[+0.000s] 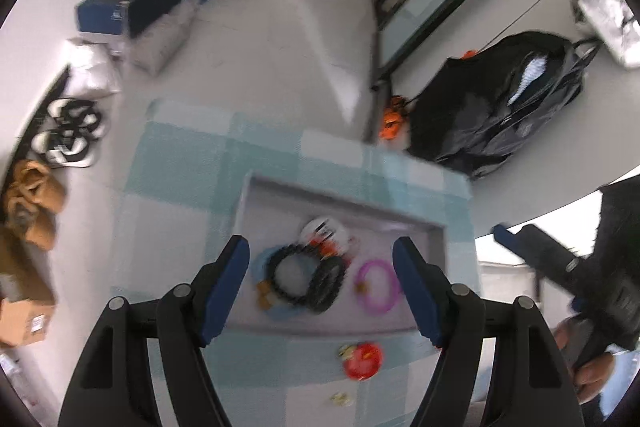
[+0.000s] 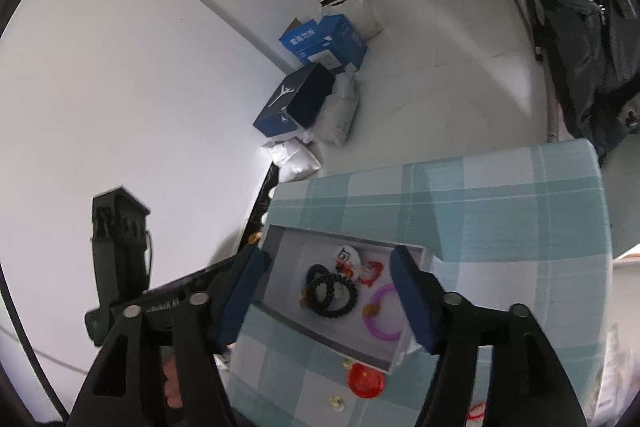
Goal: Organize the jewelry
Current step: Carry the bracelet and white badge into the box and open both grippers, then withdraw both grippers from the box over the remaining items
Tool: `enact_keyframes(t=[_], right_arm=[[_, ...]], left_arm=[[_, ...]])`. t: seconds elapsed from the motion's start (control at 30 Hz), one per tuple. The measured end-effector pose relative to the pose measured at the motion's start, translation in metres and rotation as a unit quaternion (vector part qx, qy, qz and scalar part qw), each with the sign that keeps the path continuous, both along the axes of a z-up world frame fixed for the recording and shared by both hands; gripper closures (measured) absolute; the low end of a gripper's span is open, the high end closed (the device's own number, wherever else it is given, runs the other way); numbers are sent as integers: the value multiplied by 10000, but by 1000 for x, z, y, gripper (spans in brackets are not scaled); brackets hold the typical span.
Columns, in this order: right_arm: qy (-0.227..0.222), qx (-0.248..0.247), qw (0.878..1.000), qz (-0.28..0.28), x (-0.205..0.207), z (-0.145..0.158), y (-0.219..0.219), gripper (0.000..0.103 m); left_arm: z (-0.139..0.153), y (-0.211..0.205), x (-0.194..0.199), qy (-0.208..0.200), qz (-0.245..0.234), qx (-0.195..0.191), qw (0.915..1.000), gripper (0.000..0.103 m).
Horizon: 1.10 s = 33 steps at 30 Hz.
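A shallow white tray (image 1: pixel 256 195) (image 2: pixel 280 319) sits on a blue checked cloth. In it lie two black bead bracelets (image 1: pixel 304 277) (image 2: pixel 332 293), a pink ring bracelet (image 1: pixel 379 287) (image 2: pixel 386 315), a white round badge (image 1: pixel 322 229) (image 2: pixel 347 255) and a small red piece (image 2: pixel 372 273). A red round ornament (image 1: pixel 363 361) (image 2: pixel 365 383) and a small pale trinket (image 1: pixel 340 398) (image 2: pixel 336 402) lie on the cloth in front of the tray. My left gripper (image 1: pixel 320 291) is open and empty above the tray. My right gripper (image 2: pixel 330 301) is open and empty above the tray too.
The checked cloth (image 1: pixel 180 167) (image 2: pixel 520 227) covers a small table. On the floor are blue shoe boxes (image 1: pixel 132 3) (image 2: pixel 296 103), shoes (image 1: pixel 68 131) and a black bag (image 1: pixel 500 103). The other hand-held gripper shows at the right of the left wrist view (image 1: pixel 560 267).
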State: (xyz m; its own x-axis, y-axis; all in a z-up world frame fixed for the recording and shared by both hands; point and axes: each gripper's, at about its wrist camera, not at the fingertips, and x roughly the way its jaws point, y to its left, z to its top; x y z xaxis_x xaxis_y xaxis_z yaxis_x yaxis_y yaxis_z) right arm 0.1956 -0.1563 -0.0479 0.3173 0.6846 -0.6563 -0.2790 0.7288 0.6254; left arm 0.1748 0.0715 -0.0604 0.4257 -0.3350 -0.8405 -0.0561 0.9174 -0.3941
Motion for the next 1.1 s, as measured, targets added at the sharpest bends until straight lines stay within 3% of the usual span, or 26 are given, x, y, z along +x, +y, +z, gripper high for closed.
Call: enact_keyframes(t=[0.17, 0.27, 0.47, 0.63, 0.83, 0.97, 1.1], right_arm=[[-332, -342, 9989, -8, -7, 7, -4, 22], [-414, -397, 9983, -68, -11, 10, -8, 21], [-675, -487, 9965, 32, -28, 19, -9, 20], [-815, -660, 9945, 55, -46, 26, -11, 18], [-1179, -926, 9886, -112, -71, 34, -17, 9], [-1244, -1173, 9850, -248, -85, 26, -26, 6], [-1244, -1387, 9821, -284, -104, 12, -32, 5]], left_arm=[[14, -7, -25, -381, 168, 554, 9976, 33], [25, -12, -36, -740, 370, 874, 9927, 33], [36, -33, -50, -1140, 98, 1423, 9832, 33], [37, -44, -65, -1203, 34, 1505, 9813, 32], [35, -52, -84, -1192, -19, 1333, 9839, 32], [20, -58, -101, -1015, -8, 1250, 9870, 24], [13, -64, -110, -919, -111, 1324, 9869, 24]])
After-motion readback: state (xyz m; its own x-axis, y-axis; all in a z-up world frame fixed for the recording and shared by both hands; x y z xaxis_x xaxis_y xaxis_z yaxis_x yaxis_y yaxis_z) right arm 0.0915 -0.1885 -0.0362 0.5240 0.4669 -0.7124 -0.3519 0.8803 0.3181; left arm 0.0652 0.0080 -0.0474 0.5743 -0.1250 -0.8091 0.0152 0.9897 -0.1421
